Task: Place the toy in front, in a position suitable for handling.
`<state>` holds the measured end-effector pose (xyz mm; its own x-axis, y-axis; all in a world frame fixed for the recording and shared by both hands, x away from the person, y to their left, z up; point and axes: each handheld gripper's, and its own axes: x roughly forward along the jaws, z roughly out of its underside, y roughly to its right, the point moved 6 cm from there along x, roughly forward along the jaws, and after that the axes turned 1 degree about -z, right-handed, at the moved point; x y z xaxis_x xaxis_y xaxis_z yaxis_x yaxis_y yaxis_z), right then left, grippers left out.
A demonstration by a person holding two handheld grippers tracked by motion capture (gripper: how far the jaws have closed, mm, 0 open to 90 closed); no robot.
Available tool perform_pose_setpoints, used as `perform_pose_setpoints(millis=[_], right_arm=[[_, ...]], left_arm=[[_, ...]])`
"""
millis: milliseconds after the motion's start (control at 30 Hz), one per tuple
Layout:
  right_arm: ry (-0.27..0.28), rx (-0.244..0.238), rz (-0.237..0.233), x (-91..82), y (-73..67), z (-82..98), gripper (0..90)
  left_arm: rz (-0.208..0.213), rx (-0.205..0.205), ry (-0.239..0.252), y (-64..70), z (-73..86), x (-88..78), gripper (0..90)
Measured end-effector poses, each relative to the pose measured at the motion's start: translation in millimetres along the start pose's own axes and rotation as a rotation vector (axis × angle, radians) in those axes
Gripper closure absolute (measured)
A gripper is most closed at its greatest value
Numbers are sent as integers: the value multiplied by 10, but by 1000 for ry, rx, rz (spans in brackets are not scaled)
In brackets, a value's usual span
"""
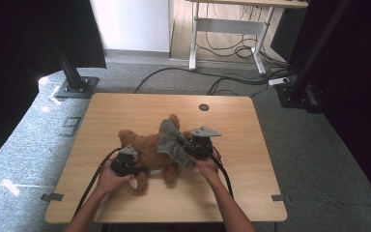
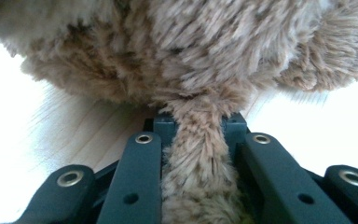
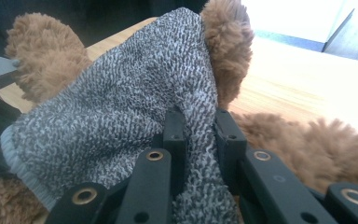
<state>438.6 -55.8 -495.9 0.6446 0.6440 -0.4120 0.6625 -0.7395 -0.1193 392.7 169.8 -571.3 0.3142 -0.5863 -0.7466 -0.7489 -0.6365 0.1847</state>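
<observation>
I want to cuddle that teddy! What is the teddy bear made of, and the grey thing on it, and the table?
The teddy bear looks like soft plush: long, shaggy brown fur stands up in tufts. The grey sock seems knitted fabric, with speckled dark and light loops and a ribbed cuff. The table looks like wood or a wood-look top: pale, smooth, with fine grain lines.

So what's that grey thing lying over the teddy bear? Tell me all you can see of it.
The grey cloth piece looks like a small knitted garment or sock, in flecked black-and-white yarn with a paler ribbed hem at one edge. It is soft and crumpled, draped over the brown teddy bear lying mid-table, with a furry limb poking out past its top. The right gripper has a fold of it pinched between its black jaws. From the high view it slopes down across the bear towards that gripper.
</observation>
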Motion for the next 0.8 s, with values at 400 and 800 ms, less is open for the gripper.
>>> perform_pose_setpoints(millis=[400,800], right_arm=[[39,54,63,-265,246,51,786],[35,126,145,-456,586,295,786]], left_arm=[[-16,-12,2,-37,-10,-3,743],[-27,-4,0,-34,-9,9,742]])
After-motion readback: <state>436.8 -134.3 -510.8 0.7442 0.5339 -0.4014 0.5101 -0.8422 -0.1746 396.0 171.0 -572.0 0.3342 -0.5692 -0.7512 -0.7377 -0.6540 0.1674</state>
